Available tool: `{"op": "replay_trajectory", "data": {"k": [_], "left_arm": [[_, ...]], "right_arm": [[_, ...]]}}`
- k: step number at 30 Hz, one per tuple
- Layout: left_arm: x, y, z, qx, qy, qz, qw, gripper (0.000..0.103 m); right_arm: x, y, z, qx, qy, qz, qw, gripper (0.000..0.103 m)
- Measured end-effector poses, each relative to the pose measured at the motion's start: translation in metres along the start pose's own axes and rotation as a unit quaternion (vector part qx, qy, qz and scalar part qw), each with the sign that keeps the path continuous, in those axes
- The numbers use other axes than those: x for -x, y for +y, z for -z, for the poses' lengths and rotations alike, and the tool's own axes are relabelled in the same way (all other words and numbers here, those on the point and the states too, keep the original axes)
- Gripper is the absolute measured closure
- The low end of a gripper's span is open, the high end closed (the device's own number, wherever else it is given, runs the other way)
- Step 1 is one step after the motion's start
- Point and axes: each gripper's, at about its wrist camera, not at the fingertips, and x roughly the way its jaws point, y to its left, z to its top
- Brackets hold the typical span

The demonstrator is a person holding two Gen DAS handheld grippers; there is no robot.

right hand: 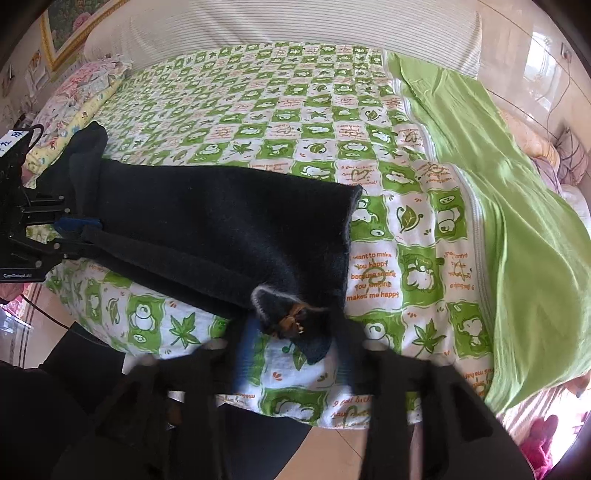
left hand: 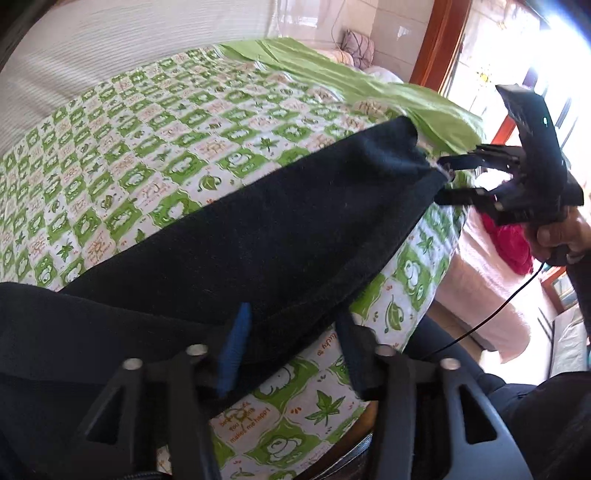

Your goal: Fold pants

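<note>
1. The dark navy fleecy pants (right hand: 221, 229) lay folded lengthwise along the near edge of the bed, one end at each gripper.
2. Left gripper (left hand: 291, 354) had its blue-padded fingers (left hand: 232, 354) spread apart, with the pants edge sitting between them but nothing pinching it as far as I could tell. Same story on the right gripper (right hand: 291, 354): jaws apart, the corner with the little brown tag loose between them, not gripped.
3. What could go wrong, imo: that corner by the right gripper hung right at the mattress edge, so any nudge might drag it off the side. The fabric looked thick and fuzzy, so a finger pulling away could snag it and mess up the fold.
4. The next fold also needed both ends lifted evenly, otherwise the layers would skew.
5. Surface was a green-and-white checked cartoon bedsheet (right hand: 314, 122), with a plain lime green sheet (right hand: 517, 229) on the far right and a floral pillow (right hand: 85, 88) on the left.
6. Room: a striped headboard (right hand: 295, 26), shiny tiled floor, bright window.
</note>
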Motion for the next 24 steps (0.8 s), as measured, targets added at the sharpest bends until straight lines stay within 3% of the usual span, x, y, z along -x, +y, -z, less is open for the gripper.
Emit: {"op": "replay_trajectory", "data": {"k": [1, 6, 12, 20, 24], "left_arm": [[0.004, 0.001, 0.001, 0.003, -0.005, 0.0, 1.0, 0.048], [0.028, 0.017, 0.008, 0.034, -0.026, -0.015, 0.9989, 0.048], [0.053, 0.063, 0.022, 0.098, -0.045, -0.049, 0.993, 0.048], [0.088, 0.134, 0.053, 0.192, -0.066, -0.096, 0.9744, 0.048], [0.105, 0.166, 0.069, 0.229, -0.076, -0.121, 0.9629, 0.048]], "right_arm": [[0.003, 0.001, 0.001, 0.002, -0.003, 0.007, 1.0, 0.023], [0.027, 0.006, 0.004, -0.001, -0.031, -0.008, 0.999, 0.023], [0.04, 0.03, -0.008, 0.011, -0.056, -0.038, 0.998, 0.023], [0.014, 0.089, -0.046, 0.051, -0.052, -0.094, 0.993, 0.023], [-0.009, 0.116, -0.064, 0.052, -0.041, -0.151, 0.986, 0.023]]}}
